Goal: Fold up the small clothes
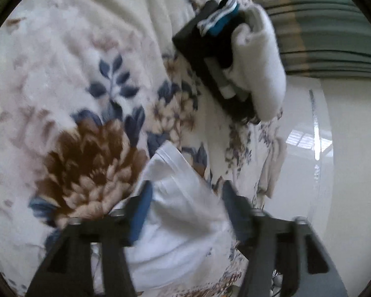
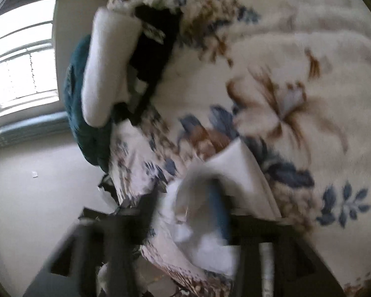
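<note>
A small white garment lies on the floral blanket, its folded corner pointing away from me. My left gripper stands over it with its blue pads wide apart; the cloth runs loose between them without being pinched. In the blurred right wrist view the same white garment lies rumpled at the bed's edge. My right gripper is open around it, one blue pad lying against the cloth.
A stack of folded clothes sits at the bed's edge: black, white and a blue striped piece. The stack rests beside a teal cloth. Pale floor lies beyond the bed, and a bright window is at the left.
</note>
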